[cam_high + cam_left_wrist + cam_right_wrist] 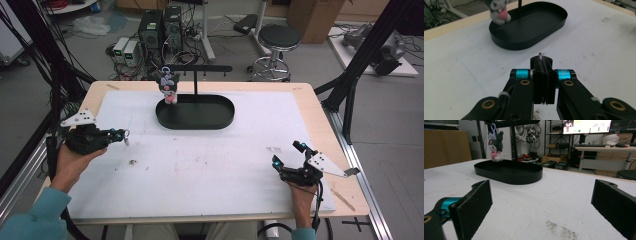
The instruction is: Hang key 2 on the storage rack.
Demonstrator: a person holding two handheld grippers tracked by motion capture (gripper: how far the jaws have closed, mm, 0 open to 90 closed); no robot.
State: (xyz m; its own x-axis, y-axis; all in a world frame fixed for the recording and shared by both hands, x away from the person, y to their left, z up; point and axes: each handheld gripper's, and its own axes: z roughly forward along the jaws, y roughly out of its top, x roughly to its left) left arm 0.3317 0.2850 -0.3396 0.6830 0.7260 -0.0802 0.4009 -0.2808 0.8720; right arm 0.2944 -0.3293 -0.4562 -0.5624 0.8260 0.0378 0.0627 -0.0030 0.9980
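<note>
**A:** What is the left tool (541,59) doing?

**B:** Its jaws are pressing flat together on a thin metal piece (540,54). Only a small tip is poking out past the pads, so I cannot tell what the piece is. The tool is hanging above the white surface (210,165), pointing towards the black tray (220,120).

**A:** And the right tool (287,153)?

**B:** It is resting low near the front right of the surface with its jaws standing wide and nothing between them. It is well apart from everything else.

**A:** Where is the piece heading, do you think?

**B:** I am guessing towards the stand that rises from the tray, where a plush toy (169,86) is hanging from the left end of the crossbar (200,68) (the rest of the bar is looking free).

**A:** So what makes this step go well?

**B:** The grip is the weak point. So little metal is showing that a twist could let it slip, so the squeeze should be staying firm and the wrist level during the carry. I would be coming in above the tray's rim rather than across it, and aiming at bare bar well clear of the toy. The right tool is sitting ready to steady the stand if it is wobbling.

**A:** Anything underneath?

**B:** A small dark speck (132,161) is lying on the surface near the left tool. It is not in the way.
</note>
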